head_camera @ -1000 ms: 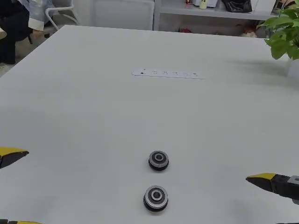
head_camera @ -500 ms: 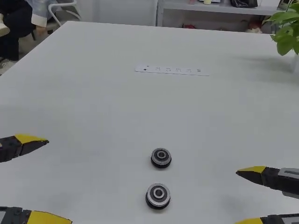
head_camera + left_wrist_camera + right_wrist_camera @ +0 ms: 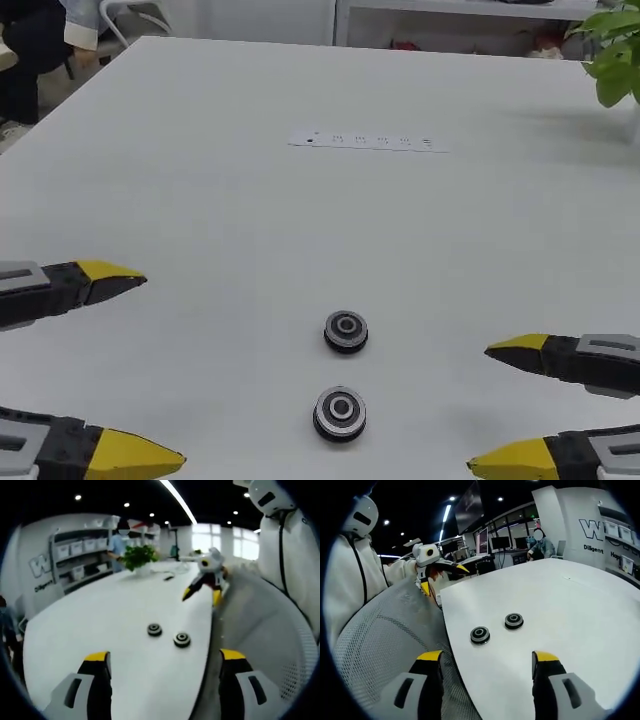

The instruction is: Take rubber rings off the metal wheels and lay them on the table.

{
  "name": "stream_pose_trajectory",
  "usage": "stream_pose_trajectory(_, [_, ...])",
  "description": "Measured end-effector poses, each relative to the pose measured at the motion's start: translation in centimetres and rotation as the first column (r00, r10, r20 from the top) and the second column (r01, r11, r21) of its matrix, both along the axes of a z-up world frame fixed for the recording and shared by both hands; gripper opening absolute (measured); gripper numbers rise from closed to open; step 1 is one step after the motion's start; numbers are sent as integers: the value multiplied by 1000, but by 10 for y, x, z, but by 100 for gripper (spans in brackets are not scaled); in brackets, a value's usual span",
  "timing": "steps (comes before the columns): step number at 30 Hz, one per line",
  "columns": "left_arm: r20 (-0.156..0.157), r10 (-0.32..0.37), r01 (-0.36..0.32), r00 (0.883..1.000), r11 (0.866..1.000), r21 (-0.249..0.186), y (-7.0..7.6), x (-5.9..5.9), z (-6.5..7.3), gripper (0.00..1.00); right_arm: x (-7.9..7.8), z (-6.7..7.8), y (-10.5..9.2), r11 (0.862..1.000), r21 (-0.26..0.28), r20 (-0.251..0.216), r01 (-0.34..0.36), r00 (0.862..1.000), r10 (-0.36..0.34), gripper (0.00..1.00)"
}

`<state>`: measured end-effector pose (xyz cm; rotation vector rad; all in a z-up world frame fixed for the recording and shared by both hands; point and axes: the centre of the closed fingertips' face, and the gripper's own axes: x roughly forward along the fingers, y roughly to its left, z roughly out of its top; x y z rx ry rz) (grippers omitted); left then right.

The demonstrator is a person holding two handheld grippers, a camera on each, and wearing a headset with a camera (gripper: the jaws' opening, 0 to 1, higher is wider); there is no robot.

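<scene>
Two metal wheels with black rubber rings lie flat on the white table: the far wheel and the near wheel, close to the front edge. My left gripper is open to their left, well apart from them. To their right my right gripper is open too, level with the near wheel. The left gripper view shows its gripper with nothing between the jaws, and ahead the far wheel and near wheel. My right gripper faces the near wheel and far wheel.
A flat white power strip is set in the table's middle. A green plant stands at the far right. A person's sleeve and a chair are beyond the far left corner. A grey mesh chair back sits by the front edge.
Both grippers have come inward from the sides toward the wheels, both staying open. The wheels have not moved; the head camera has tilted slightly.
</scene>
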<state>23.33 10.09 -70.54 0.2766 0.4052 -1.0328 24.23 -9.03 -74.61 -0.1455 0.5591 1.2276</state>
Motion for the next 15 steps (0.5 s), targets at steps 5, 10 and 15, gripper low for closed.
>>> stream_pose_trajectory(5, [8,-46,46,999,999,24,-13,2,0,88,1,-1,7,999,-11,7,-35,999,35,67])
stream_pose_trajectory(10, [-19,-100,100,995,995,-4,-27,-1,0,86,2,0,10,999,-9,21,-51,998,51,62])
stream_pose_trajectory(15, [-3,-122,122,993,992,-17,-38,3,4,85,5,2,15,998,-5,30,-68,997,68,58])
